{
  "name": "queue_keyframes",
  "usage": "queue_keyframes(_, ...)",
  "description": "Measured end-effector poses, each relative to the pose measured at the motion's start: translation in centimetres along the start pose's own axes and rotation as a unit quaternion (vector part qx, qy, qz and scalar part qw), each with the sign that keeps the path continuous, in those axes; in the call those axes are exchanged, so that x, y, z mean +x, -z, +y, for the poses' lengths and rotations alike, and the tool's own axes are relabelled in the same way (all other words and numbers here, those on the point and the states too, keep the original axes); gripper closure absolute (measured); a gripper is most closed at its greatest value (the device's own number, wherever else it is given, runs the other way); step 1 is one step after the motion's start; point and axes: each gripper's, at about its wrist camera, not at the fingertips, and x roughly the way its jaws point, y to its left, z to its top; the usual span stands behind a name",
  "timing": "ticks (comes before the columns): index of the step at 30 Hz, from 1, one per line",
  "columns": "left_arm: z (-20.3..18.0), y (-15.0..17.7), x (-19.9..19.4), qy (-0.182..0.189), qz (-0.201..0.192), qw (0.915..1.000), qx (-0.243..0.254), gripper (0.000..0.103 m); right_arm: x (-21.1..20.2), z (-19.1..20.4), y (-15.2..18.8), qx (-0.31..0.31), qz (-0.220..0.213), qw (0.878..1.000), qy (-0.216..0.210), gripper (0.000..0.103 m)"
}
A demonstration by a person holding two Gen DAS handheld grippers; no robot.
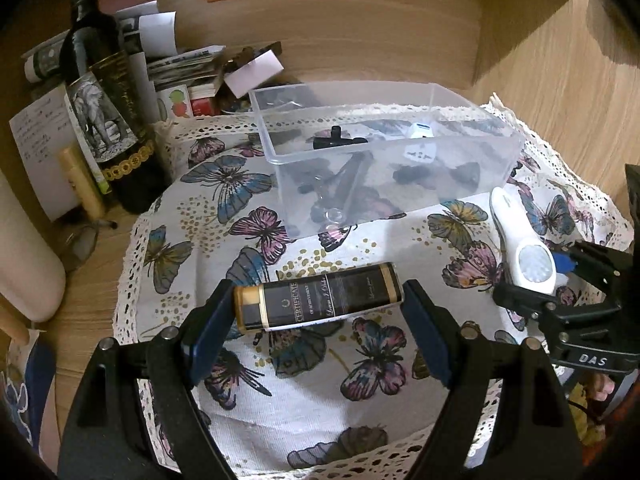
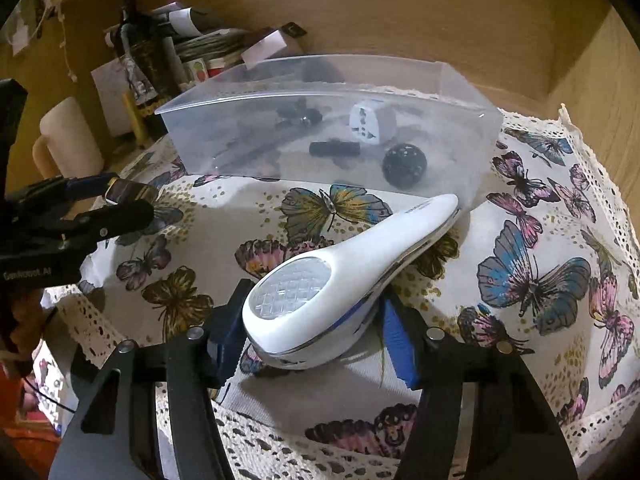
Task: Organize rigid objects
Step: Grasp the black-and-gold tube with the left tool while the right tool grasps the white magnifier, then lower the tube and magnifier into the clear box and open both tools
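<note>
A black and gold certificate tube (image 1: 318, 296) lies crosswise on the butterfly cloth (image 1: 312, 396). My left gripper (image 1: 318, 312) has a blue pad at each end of the tube and is shut on it. A white handheld device (image 2: 344, 276) with a round textured face lies on the cloth. My right gripper (image 2: 316, 328) closes on its wide end. A clear plastic bin (image 1: 384, 152) behind them holds a white plug adapter (image 2: 372, 122), a black ball (image 2: 404, 165) and black tools. The left gripper and tube also show in the right wrist view (image 2: 120, 200).
A dark wine bottle (image 1: 106, 100) with an elephant label, papers and small boxes stand at the back left on the wooden shelf. A cream cylinder (image 1: 24, 252) lies at the left. Wooden walls (image 1: 560, 92) enclose the back and right.
</note>
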Motion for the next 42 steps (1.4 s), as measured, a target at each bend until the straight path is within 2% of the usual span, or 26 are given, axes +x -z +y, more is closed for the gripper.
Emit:
queue_keyframes(9,-0.9,-0.3,-1.2,0.004,-0.017,0.9998,0.003,0.021,-3.3,0.0,0.8,0.014,-0.038,0.999,-0.001,0.048)
queue_keyframes(13,-1.4,-0.4,-2.1,0.004,-0.029,0.9996,0.003,0.021,-5.2,-0.1,1.1,0.008,-0.066,0.998,0.016,0.049)
queue_keyframes(25,-2.5,-1.2,-4.4,0.004,-0.066,0.9978,0.005,0.021,-8.7,-0.5,-0.2,0.013,-0.135,0.990,0.028,0.056)
queue_keyframes(35,-2.5,-2.5,-5.3,0.003,-0.093,0.9957,0.004,0.021,-9.9,-0.6,-2.1,0.010,-0.165,0.986,0.024,0.058)
queue_keyframes(37,-2.4,-2.8,-5.4,0.003,-0.097,0.9953,0.001,0.021,-10.3,-0.5,-2.5,0.004,-0.169,0.985,0.025,0.067)
queue_keyframes(39,-2.2,-2.9,-5.5,0.004,-0.101,0.9948,0.000,0.021,-10.3,-0.4,-2.9,-0.001,-0.169,0.985,0.020,0.069)
queue_keyframes(42,-2.1,-3.1,-5.5,0.004,-0.105,0.9945,-0.004,0.021,-8.9,-0.4,-3.1,-0.006,-0.156,0.987,0.034,0.069)
